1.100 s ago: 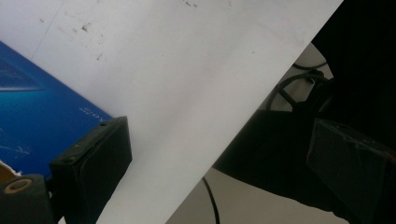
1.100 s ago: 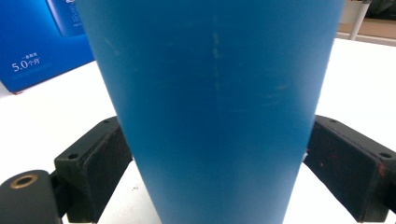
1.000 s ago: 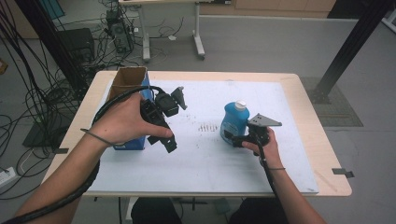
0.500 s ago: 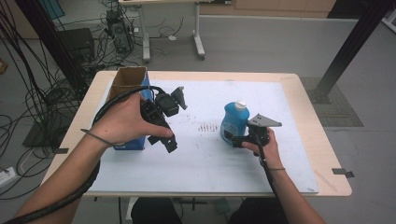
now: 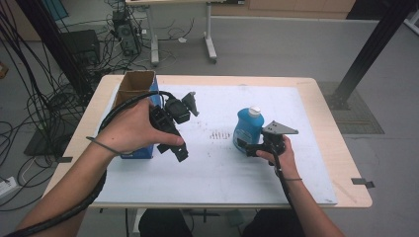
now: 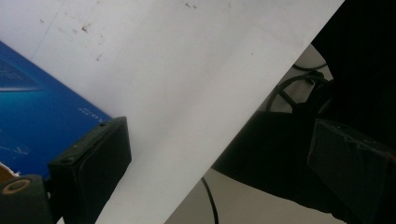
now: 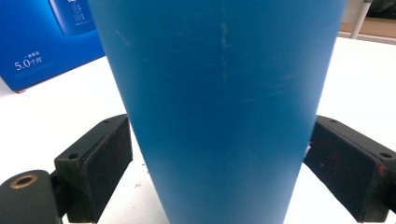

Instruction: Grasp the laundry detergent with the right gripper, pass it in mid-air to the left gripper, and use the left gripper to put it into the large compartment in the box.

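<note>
Comparing this moment with the high view a second earlier turns up no difference: both hands, the bottle and the box sit where they did. The blue bottle (image 5: 248, 127) with its white cap stands upright right of centre in the high view, on the white sheet (image 5: 217, 168) that covers the table (image 5: 341, 163). The right gripper (image 5: 245, 146) is at the bottle's base, and in the right gripper view the bottle (image 7: 219, 107) stands between its two jaws, which are closed against its sides. The left gripper (image 5: 179, 148), held above the sheet at centre left, has its jaws spread apart with nothing between them, as the left gripper view shows. Behind the left hand (image 5: 129, 129), the blue box (image 5: 136, 89) stands with its top open.
</note>
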The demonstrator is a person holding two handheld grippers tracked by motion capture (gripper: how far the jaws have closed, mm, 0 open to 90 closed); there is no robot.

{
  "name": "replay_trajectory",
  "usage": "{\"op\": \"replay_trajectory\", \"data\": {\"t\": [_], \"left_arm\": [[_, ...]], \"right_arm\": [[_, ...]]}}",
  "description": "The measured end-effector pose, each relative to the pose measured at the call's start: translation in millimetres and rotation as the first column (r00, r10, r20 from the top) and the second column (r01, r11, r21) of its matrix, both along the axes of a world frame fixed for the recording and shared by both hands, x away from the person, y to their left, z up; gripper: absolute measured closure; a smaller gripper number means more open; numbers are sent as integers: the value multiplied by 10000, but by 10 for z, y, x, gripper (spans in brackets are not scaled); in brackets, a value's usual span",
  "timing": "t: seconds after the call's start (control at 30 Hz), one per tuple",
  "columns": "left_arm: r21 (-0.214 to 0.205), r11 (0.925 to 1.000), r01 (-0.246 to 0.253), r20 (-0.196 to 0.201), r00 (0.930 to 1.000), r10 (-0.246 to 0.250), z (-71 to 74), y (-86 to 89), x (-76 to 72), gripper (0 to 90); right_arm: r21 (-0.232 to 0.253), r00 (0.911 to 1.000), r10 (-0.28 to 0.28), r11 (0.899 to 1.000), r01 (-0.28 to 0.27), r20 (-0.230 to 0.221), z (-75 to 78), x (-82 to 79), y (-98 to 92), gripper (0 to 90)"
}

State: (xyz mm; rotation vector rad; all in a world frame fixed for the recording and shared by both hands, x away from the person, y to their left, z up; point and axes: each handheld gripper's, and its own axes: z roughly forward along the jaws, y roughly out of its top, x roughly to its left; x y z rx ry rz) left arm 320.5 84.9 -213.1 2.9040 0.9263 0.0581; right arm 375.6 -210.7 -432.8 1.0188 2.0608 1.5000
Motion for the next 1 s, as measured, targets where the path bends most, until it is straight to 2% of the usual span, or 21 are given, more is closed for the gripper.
{"op": "replay_trajectory", "data": {"t": [1.0], "left_arm": [[52,10000,-1,-17,10000,1,-3,-14,-2,64]], "right_arm": [[-21,10000,0,10000,0,-9,-11,-1,14,90]]}}
